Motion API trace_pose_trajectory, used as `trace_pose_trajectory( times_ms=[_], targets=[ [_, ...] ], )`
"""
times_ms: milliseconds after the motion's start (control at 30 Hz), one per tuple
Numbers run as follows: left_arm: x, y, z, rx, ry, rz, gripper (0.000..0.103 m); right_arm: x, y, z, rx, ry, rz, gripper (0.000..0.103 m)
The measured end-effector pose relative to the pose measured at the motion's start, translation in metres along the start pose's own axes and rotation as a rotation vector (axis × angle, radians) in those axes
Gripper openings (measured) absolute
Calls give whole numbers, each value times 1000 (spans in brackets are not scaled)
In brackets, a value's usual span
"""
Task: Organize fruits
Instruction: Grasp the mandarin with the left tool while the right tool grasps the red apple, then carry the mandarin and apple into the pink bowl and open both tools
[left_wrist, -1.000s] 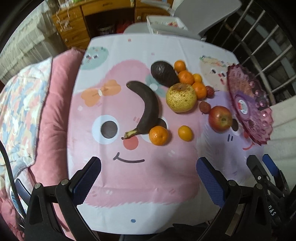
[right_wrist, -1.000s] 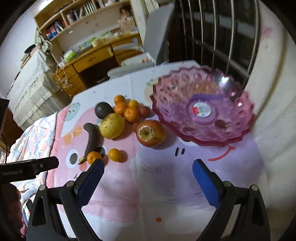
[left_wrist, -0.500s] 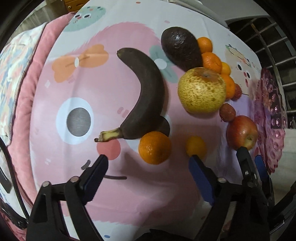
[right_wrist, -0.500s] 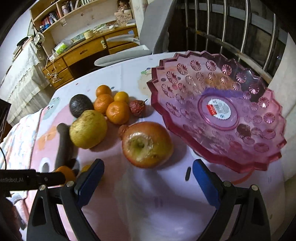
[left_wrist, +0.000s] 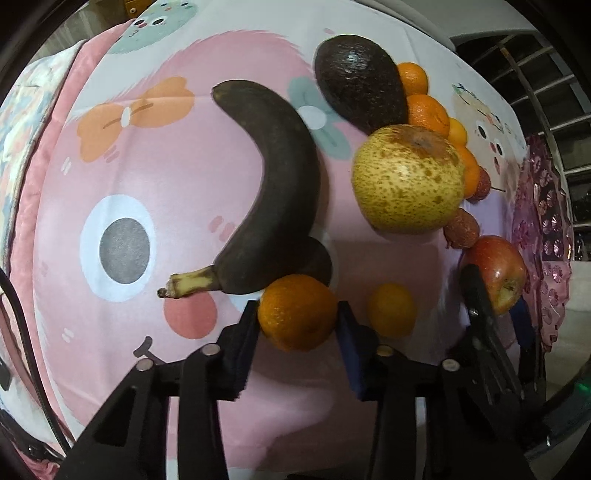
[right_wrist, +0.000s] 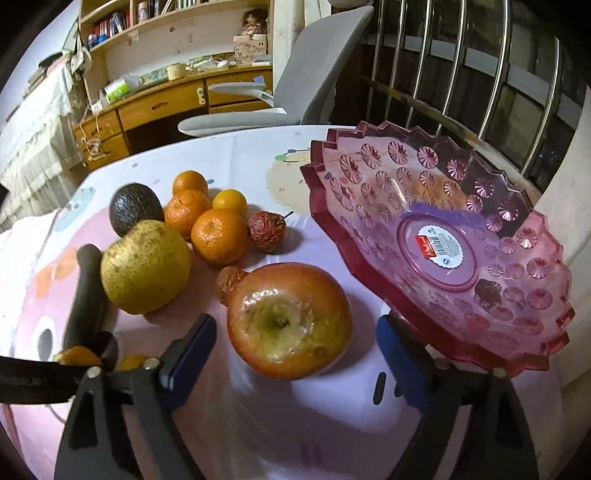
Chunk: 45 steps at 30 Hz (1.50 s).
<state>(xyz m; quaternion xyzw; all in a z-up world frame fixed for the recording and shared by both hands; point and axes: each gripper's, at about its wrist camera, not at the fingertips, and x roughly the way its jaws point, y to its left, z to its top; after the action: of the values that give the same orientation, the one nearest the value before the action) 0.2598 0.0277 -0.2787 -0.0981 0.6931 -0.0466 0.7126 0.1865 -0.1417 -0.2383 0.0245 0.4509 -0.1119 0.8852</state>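
So far nothing is in the pink dish (right_wrist: 436, 236): it stands empty at the right, every fruit on the cloth (left_wrist: 192, 192). My left gripper (left_wrist: 297, 321) has just been closing and now clamps the orange (left_wrist: 295, 312) beside the banana (left_wrist: 273, 199). My right gripper (right_wrist: 291, 354) has narrowed slightly, jaws apart around the apple (right_wrist: 288, 319), not touching. Against the earlier view, both grippers sit lower and nearer the fruit

Matt printed cloth (left_wrist: 155, 155) over the table; translucent pink moulded plastic bowl (right_wrist: 443, 236), glossy; dull blackened banana (left_wrist: 280, 184); pebbled dark avocado (left_wrist: 354, 77); speckled matt pear (left_wrist: 406, 184); dimpled tangerine (left_wrist: 297, 312); waxy red apple (right_wrist: 288, 321); varnished wooden desk (right_wrist: 159, 107).
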Motion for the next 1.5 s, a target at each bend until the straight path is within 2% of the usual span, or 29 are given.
trace_pose_trajectory(
  times_ms=[233, 467, 767, 1000, 1200, 1333, 1500],
  targets=[
    [-2, -3, 1, 13, -6, 9, 38, 7, 4, 0, -13, -7, -26, 81],
    [-26, 8, -8, 3, -43, 14, 38, 5, 8, -2, -23, -9, -36, 70],
    [-86, 21, -35, -1, -168, -17, 38, -7, 4, -8, 20, 75, 31, 69],
    [-127, 31, -74, 47, -244, -65, 38, -51, 6, -35, 37, 102, 117, 69],
    [-141, 19, -104, 120, -254, -117, 38, -108, 1, -48, 9, 34, 139, 69],
    [-152, 4, -114, 169, -275, -150, 38, -142, -11, -46, -6, -9, 133, 69],
    [-165, -19, -122, 236, -311, -191, 38, -166, -31, -43, -6, -58, 107, 69]
  ],
)
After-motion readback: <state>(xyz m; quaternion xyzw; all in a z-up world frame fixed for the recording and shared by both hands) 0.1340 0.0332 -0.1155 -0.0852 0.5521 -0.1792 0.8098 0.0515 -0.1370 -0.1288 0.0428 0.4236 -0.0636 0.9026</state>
